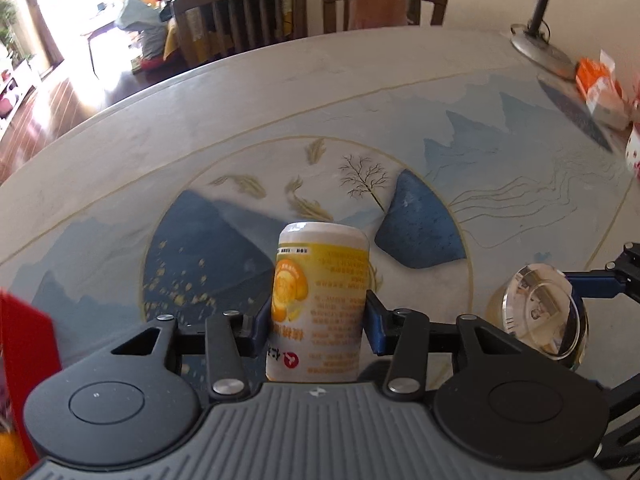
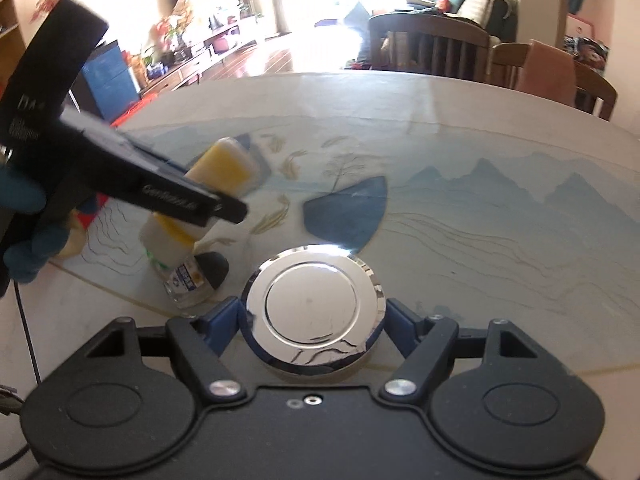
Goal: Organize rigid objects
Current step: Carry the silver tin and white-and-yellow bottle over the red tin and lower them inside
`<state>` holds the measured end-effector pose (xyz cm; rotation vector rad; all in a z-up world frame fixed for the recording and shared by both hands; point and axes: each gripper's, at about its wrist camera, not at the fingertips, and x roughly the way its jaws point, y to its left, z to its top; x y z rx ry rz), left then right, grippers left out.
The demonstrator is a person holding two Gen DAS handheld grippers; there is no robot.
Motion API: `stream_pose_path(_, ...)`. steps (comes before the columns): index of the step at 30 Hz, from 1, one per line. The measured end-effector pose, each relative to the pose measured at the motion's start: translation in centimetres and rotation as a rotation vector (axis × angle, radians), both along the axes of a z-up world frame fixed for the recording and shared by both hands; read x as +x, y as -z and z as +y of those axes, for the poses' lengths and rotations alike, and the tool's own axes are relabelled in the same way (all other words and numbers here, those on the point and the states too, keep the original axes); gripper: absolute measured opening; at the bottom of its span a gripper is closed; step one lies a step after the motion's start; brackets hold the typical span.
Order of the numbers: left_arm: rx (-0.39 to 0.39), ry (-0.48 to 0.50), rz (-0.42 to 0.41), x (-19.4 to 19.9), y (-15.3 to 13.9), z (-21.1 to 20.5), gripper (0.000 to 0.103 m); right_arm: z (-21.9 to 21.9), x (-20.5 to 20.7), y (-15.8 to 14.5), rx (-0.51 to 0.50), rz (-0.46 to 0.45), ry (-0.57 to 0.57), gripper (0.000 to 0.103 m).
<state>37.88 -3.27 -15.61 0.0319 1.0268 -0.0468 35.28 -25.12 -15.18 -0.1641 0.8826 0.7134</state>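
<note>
left tongs (image 1: 318,312): closed on the can (image 1: 320,304) — both blue pads press its sides about mid-height, label upside down.
can: sits between the left jaws, long axis running forward and away from the camera, tilted rather than upright in the right view; it looks lifted clear of the table (image 1: 160,128), though I cannot tell for sure.
right tongs (image 2: 314,320): closed on the jar (image 2: 312,312) — a blue pad touches each side of the body just under the shiny round lid.
jar: between the right jaws, lid up toward the camera, axis near upright; whether its base is on the table is hidden.
left vs right: the jar lies just to the right of the left tongs; the can lies ahead and to the left of the right tongs, apart from the jar.
small bottle (image 2: 186,284): just left of the right tongs, under the can, closer to the left hand.
key relation: each hand already has 1 item, so the coming move likely turns on the clear table ahead of both tongs.
risk: the tilted can could knock the bottle below it.
</note>
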Motion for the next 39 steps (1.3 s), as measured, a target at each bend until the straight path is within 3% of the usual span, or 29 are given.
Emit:
stream_pose_path(6,-0.027,-0.044,-0.034,-2.8,-2.3,1.2,0.044,-0.8,-1.4,-2.2,0.028,-0.017,0.009,0.076)
stream_pose_path(18,-0.101,-0.157,-0.128,-9.4,-6.5,4.7,0.044,1.5,-5.2,-6.5,0.054,-0.088,-0.095,0.076)
stream_pose_path(30,-0.149,-0.268,-0.154,-15.7,-8.6,11.1,0.044,8.0,-8.2,-8.9,0.059,-0.132,-0.188,0.076)
stream_pose_path(39,-0.133,-0.339,-0.196,-19.5,-10.0,17.6,0.044,14.1,-10.2,-9.5,0.054,-0.155,-0.259,0.076)
